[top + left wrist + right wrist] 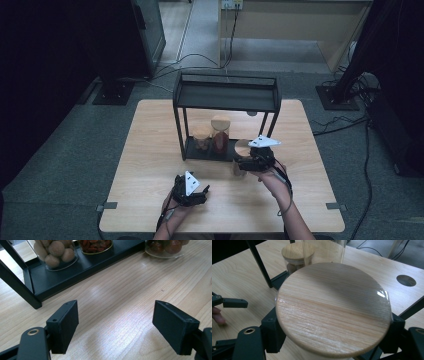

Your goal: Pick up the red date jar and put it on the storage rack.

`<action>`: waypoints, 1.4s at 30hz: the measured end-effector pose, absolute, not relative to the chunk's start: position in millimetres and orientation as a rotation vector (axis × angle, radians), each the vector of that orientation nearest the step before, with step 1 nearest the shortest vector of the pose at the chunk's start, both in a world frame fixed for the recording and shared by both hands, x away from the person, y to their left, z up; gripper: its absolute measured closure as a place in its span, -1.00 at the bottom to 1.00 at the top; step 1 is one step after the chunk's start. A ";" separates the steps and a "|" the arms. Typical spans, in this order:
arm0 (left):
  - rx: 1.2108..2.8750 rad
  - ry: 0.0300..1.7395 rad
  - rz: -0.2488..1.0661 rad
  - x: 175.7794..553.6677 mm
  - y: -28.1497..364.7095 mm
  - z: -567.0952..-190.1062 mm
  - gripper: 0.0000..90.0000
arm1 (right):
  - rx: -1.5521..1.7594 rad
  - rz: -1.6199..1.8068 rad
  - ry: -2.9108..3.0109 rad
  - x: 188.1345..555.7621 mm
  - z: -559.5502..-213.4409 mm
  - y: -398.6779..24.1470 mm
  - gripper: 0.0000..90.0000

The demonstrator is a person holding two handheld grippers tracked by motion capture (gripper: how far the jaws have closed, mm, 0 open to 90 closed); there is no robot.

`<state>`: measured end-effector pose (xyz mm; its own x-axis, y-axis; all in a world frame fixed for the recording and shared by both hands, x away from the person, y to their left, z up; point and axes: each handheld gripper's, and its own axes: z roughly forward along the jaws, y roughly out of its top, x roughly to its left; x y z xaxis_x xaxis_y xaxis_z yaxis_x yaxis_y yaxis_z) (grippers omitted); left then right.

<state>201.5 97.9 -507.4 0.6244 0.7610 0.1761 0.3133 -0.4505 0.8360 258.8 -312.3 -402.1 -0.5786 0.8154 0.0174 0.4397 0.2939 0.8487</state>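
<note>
Right tongs (243, 165) clamped on a wood-lidded jar (333, 308) just in front of the rack (225, 93); left tongs (200, 194) released and idle.

The right tongs grip the glass body just under the round wooden lid, one jaw on each side, and the jar sits at the desk (145, 160) beside the right end of the rack's bottom tray. The left tongs stand wide apart over bare wood nearer the person, holding nothing. Two jars already stand on the bottom tray: a short one with pale round balls (53, 252) and a taller one with red pieces (220, 132). As I judge it, the work is about two thirds done: this third jar is either going onto the tray or coming off, which I cannot tell, and the top shelf has nothing on it.
</note>
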 end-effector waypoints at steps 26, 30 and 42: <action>2.033 0.842 0.695 201.8 98.4 -507.2 -0.53 | 1.138 1.188 2.109 273.1 -392.9 -295.8 -0.45; 2.034 0.840 0.696 201.7 98.2 -507.2 -0.53 | 1.153 1.164 2.100 277.0 -394.8 -290.6 -0.45; 2.035 0.838 0.694 201.8 98.7 -507.1 -0.53 | 1.197 1.151 2.047 285.8 -397.1 -283.1 -0.45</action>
